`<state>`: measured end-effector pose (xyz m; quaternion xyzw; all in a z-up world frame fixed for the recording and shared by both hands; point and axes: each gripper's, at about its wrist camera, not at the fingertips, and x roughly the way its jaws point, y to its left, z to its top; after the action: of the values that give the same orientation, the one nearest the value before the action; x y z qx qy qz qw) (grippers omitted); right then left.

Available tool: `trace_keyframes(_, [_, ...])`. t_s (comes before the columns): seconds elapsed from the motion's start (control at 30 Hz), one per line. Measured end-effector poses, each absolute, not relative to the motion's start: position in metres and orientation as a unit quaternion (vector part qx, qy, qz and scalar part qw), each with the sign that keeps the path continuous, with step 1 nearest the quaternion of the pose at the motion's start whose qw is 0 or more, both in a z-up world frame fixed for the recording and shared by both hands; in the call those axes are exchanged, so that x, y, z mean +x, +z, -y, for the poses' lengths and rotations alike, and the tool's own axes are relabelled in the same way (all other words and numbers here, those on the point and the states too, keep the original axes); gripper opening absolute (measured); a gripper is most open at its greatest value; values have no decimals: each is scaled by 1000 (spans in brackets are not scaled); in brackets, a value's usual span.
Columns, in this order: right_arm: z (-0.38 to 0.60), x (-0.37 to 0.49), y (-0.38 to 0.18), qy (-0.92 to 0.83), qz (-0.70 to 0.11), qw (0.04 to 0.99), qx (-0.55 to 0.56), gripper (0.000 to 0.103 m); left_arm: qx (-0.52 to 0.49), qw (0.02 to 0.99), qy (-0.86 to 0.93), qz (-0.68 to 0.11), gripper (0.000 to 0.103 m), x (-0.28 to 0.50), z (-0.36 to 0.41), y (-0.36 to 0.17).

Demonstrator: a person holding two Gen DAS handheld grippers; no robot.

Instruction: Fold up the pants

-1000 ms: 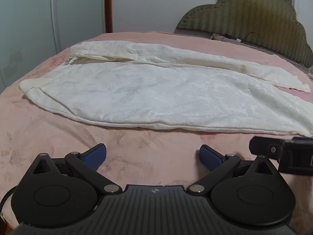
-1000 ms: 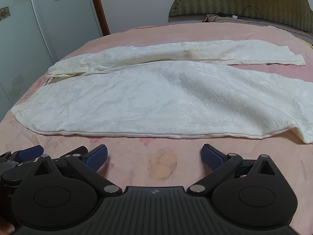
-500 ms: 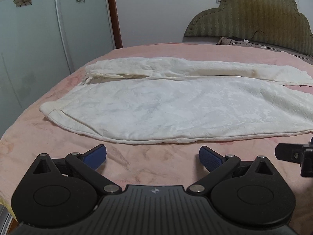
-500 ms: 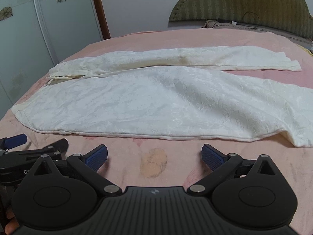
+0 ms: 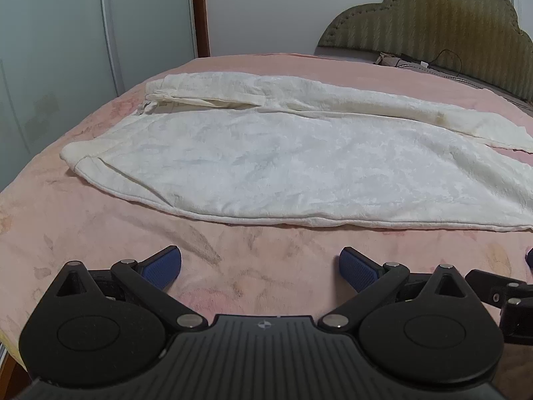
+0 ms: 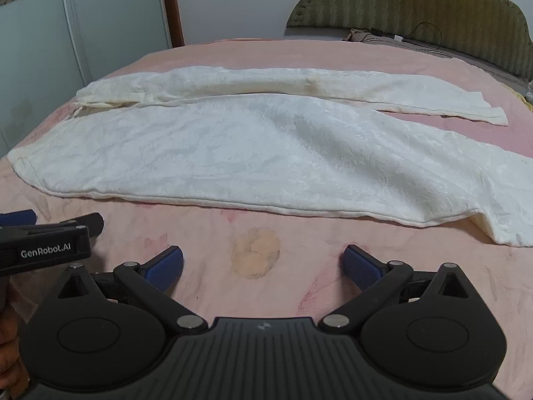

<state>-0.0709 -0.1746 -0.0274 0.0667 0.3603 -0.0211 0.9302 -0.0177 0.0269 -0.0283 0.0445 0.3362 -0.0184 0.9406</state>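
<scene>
White pants [image 5: 283,163] lie spread flat on a pink bed [image 5: 110,233], waist to the left, the two legs running right, the far leg narrower. They also show in the right wrist view [image 6: 266,153]. My left gripper [image 5: 261,266] is open and empty, hovering over the bedspread just in front of the pants' near edge. My right gripper [image 6: 263,266] is open and empty, also short of the near edge, to the right of the left one. The left gripper's body shows at the left of the right wrist view [image 6: 46,246].
A green padded headboard [image 5: 433,23] stands at the far right with a cable and small items at its foot. Wardrobe doors [image 5: 66,50] stand left of the bed. An orange patch [image 6: 255,256] marks the bedspread between the right fingers.
Both grippers have shifted slightly in view over the near bedspread; the left view has swung back to the right. The pants lie unmoved. Both grippers stay open.
</scene>
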Motion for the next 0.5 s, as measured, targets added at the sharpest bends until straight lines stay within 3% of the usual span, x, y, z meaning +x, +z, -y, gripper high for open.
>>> trace_keyframes(0.5, [173, -73, -34, -22, -351, 934, 64, 103, 48, 941, -17, -335, 103, -19, -25, -30])
